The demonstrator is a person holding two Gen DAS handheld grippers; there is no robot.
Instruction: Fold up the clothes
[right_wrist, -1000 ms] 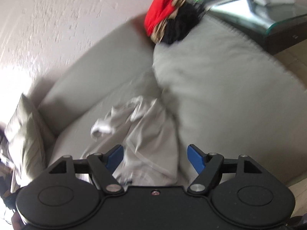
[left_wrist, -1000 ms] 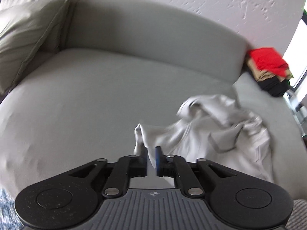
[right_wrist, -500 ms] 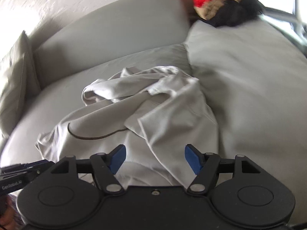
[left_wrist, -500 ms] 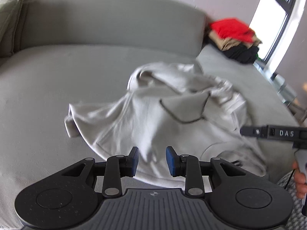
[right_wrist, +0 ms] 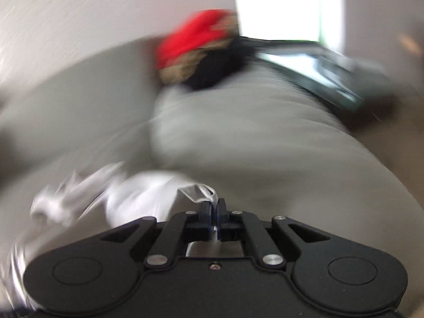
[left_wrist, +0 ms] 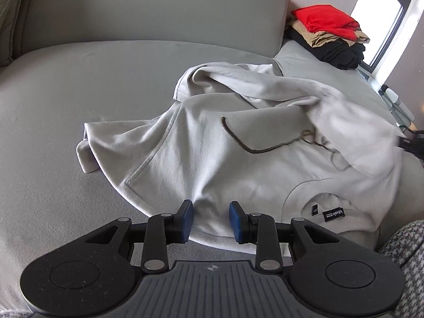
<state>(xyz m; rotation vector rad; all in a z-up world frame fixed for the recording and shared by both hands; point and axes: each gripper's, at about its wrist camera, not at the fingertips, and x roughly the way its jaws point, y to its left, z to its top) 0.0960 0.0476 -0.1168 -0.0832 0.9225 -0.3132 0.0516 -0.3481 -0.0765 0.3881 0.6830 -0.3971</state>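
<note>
A crumpled light grey hoodie [left_wrist: 238, 143] with a dark drawstring lies on the grey sofa seat [left_wrist: 79, 84]. My left gripper [left_wrist: 210, 221] is open, its blue pads just above the hoodie's near hem, holding nothing. My right gripper [right_wrist: 213, 208] is shut on a fold of the hoodie [right_wrist: 196, 192] and lifts it; that view is heavily blurred. The lifted part shows blurred at the right of the left wrist view [left_wrist: 357, 132].
A stack of folded clothes, red on top of tan and black [left_wrist: 328, 31], sits at the sofa's far right corner by the window; it also shows in the right wrist view [right_wrist: 196, 45]. A glass side table [right_wrist: 318, 66] stands beyond the sofa. A cushion [left_wrist: 8, 26] lies far left.
My right gripper went from open above the hoodie to shut on a fold and swung up and right. My left gripper let go, opened and came over the hoodie's near hem.
</note>
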